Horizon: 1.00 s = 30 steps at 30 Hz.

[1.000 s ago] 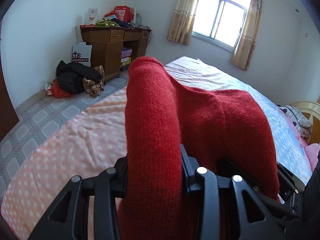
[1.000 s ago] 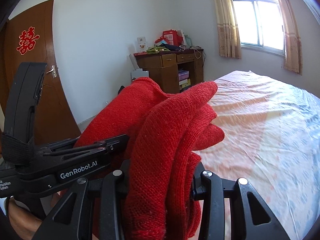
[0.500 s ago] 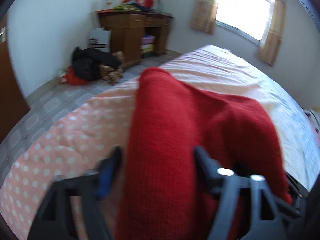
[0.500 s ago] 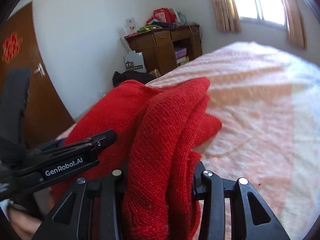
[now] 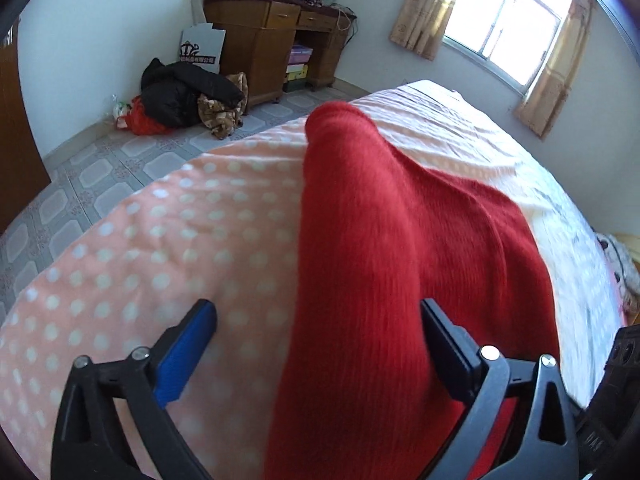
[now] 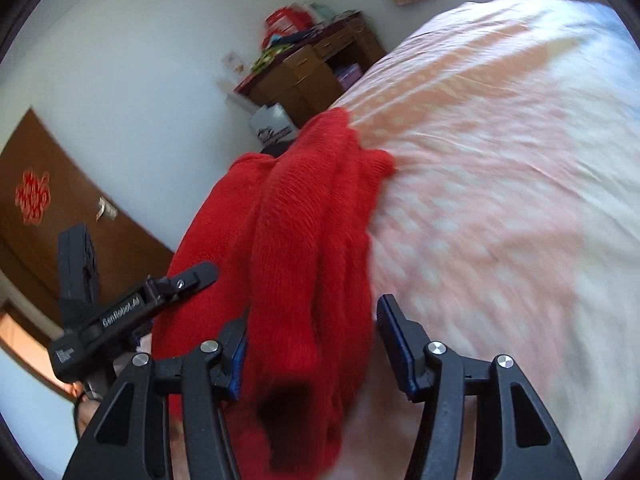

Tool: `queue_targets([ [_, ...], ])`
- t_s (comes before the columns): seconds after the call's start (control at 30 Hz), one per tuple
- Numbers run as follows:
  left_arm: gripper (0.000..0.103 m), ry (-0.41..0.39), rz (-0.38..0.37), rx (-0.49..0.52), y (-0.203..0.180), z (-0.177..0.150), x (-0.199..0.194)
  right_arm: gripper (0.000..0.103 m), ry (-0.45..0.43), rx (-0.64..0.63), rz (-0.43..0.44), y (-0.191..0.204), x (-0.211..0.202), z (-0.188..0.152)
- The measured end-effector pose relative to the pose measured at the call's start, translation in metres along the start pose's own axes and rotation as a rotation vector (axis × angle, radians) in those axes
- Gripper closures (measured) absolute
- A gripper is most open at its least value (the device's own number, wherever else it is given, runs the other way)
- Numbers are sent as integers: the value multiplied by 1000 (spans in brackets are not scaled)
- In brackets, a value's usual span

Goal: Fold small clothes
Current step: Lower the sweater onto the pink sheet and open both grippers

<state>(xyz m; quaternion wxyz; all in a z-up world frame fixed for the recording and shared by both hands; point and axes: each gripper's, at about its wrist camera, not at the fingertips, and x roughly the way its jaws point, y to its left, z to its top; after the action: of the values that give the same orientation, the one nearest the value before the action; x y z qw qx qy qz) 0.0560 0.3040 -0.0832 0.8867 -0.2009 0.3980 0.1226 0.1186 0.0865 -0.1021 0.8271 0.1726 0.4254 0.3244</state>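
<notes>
Lying lengthwise away from both cameras, red knit garment point(image 5: 380, 280) on bed point(image 5: 160, 240).

Left gripper point(image 5: 316, 336) lower frame, jaws just opened wide, pads off the cloth. Right gripper point(image 6: 310, 344) lower centre, jaws opening too, angled down.
</notes>
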Motion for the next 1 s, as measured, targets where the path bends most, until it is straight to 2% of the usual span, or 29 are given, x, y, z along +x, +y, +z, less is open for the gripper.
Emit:
queue_targets([
  [0.07, 1, -7, 0, -1, 1, -7, -9, 47, -65, -10, -63, 11, -24, -14],
  [0.17, 1, -43, 44, 25, -2, -18, -26, 52, -184, -165, -144, 57, -56, -33],
  [0.27, 1, -90, 111, 66, -9, -27, -43, 53, -218, -319, -187, 94, -67, -47],
  [0.33, 1, -112, 164, 102, -15, -34, -50, 53, -189, -372, -220, 107, -57, -52],
  [0.4, 1, -117, 195, 132, -19, -37, -51, 53, -145, -320, -209, 101, -48, -53],
  [0.47, 1, -111, 221, 161, -21, -42, -50, 53, -63, -249, -207, 86, -33, -56],
  [0.53, 1, -100, 223, 169, -19, -47, -49, 54, -6, -204, -212, 72, -23, -65],
  [0.7, 1, -93, 212, 170, -15, -57, -56, 53, -40, -196, -234, 83, -54, -85],
  [0.83, 1, -114, 237, 205, -21, -77, -70, 44, -100, -146, -253, 86, -93, -112],
  [0.93, 1, -135, 229, 234, -26, -99, -89, 41, -143, -161, -300, 92, -111, -126],
  [1.0, 1, -145, 214, 243, -29, -109, -100, 36, -179, -167, -341, 95, -130, -140],
])
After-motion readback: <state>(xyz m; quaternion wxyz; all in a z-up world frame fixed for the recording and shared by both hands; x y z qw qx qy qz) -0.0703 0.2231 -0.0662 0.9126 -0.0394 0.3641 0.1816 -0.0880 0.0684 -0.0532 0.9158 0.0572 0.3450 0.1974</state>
